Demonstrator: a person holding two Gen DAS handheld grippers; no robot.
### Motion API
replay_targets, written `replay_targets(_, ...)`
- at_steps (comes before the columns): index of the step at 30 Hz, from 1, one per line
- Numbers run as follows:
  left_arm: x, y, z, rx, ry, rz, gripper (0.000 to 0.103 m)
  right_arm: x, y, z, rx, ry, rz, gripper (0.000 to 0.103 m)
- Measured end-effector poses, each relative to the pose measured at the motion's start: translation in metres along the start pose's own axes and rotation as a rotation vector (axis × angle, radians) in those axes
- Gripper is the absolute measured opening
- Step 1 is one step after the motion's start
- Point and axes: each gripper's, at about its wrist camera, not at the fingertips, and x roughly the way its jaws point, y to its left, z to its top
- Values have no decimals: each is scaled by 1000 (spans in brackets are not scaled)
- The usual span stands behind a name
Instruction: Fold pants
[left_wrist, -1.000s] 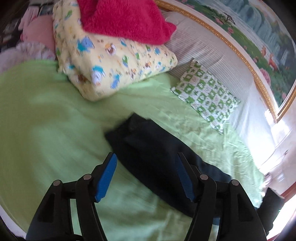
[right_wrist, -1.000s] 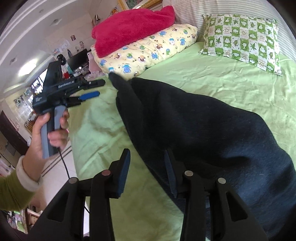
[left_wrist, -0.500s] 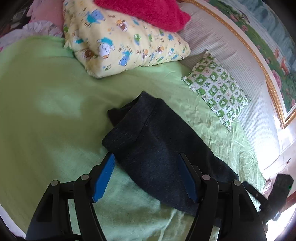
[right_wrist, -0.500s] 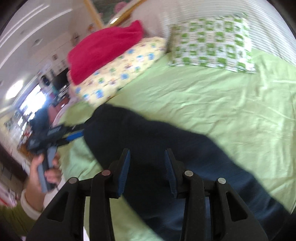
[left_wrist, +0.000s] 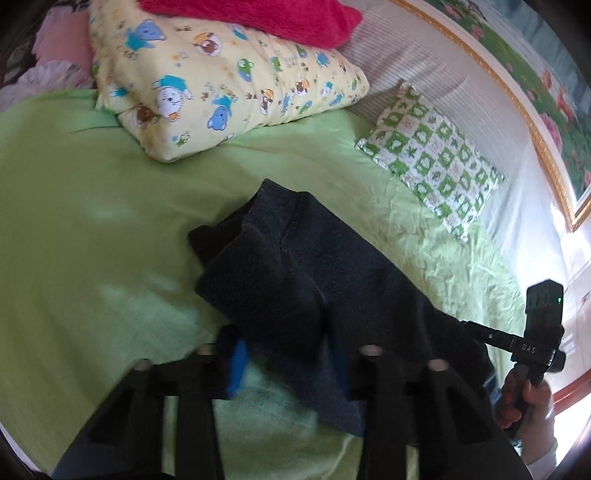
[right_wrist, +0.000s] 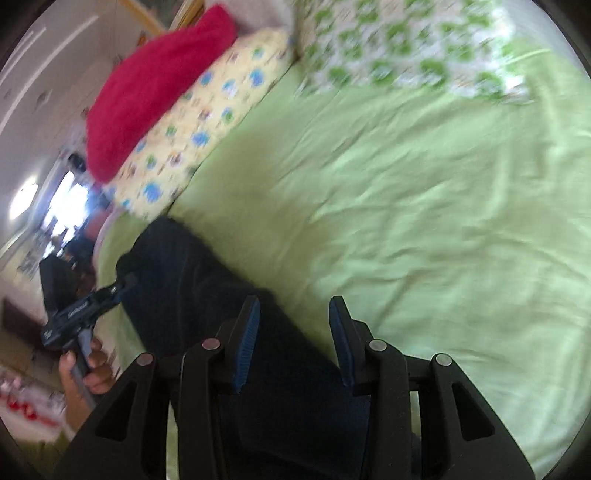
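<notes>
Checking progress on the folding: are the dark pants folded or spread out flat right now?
Partly folded: the dark pants lie on the green sheet in a narrow strip, with one layer stepped over another at the far end.

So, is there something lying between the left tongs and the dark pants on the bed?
Nothing visible. The left tongs have just been closing, with the edge of the pants already between them.

We saw a bed (left_wrist: 92, 206) under a green sheet. At its head lay a cartoon-print pillow (left_wrist: 229, 85), a red blanket (left_wrist: 258, 14) atop it, beside a green-checked pillow (left_wrist: 436, 158); a gold-framed painting (left_wrist: 546, 92) hung above.
</notes>
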Motion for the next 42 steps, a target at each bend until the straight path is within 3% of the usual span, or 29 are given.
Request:
replay_targets(2, 2, -5, 2, 37, -3, 19, 15, 13, 5, -2, -25, 55, 0, 37)
replay_targets(3, 2, -7, 3, 55, -10, 23, 8, 16, 11, -5, -55, 62, 6, 29)
replay_targets(4, 0, -11, 6, 79, -23, 33, 7, 15, 17, -9, -79, 56, 20, 1)
replay_targets(7, -10, -22, 23, 151, -82, 38, 7, -2, 39, -15, -128, -29, -22, 0)
replay_targets(11, -7, -31, 53, 225, -133, 34, 7, -18, 69, -15, -157, -123, 30, 0)
replay_targets(14, 15, -31, 56, 257, -70, 71, 7, -13, 75, -11, -124, -130, 68, 0)
replay_targets(16, 28, -28, 46, 281, -28, 124, 7, -7, 74, -16, -105, -132, 56, 0)
replay_targets(18, 37, -16, 34, 266, 13, 131, 7, 1, 73, -24, -81, -114, 58, 0)
replay_targets(23, 16, 4, 19, 182, 17, 94, 23, -2, 63, -52, -36, -94, 42, 1)
replay_targets(24, 9, 4, 17, 177, 9, 98, 31, -8, 61, -56, -26, -100, 35, 1)
replay_targets(25, 0, 1, 15, 178, -5, 117, 52, -16, 58, -63, -17, -113, 28, 1)
replay_targets(26, -8, -3, 12, 184, -23, 137, 61, -26, 55, -72, -5, -133, 23, 1)
replay_targets(28, -26, -18, 3, 230, -65, 120, 65, -43, 49, -87, 21, -164, 13, 1)
replay_targets(31, -39, -48, -15, 366, -60, 58, 65, -65, 42, -112, 38, -183, -39, 1)
replay_targets(33, -38, -79, -34, 538, -51, 29, 66, -73, 40, -126, 30, -182, -74, 2)
replay_targets(38, -10, -143, -96, 1016, 9, 83, 66, -88, 37, -160, -23, -134, -179, 2)
replay_targets(42, 4, -162, -121, 1226, 39, 87, 66, -92, 34, -175, -82, -86, -267, 2)
